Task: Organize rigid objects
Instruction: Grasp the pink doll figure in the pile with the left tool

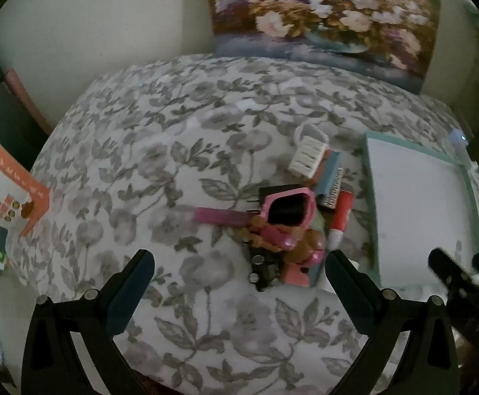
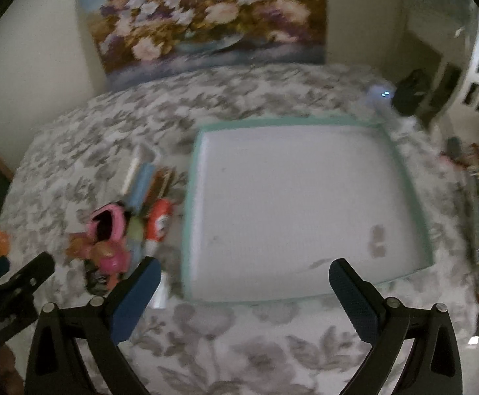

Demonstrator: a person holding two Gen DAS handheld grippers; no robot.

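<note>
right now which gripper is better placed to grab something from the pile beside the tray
Left. The left gripper is open and hangs right over the pile of small objects. The right gripper is also open but faces the empty teal tray, with the pile off to its left.

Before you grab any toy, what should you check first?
1. Left tool open, nothing in it: ok.
2. Right tool open, nothing in it: ok.
3. Teal tray has room inside: ok.
4. Toy pile lies beside the tray, in plain view: ok.
5. Pink toy free to lift alone: cannot tell, things overlap.
6. Glue stick at the pile's edge, clear to pinch: ok.
</note>
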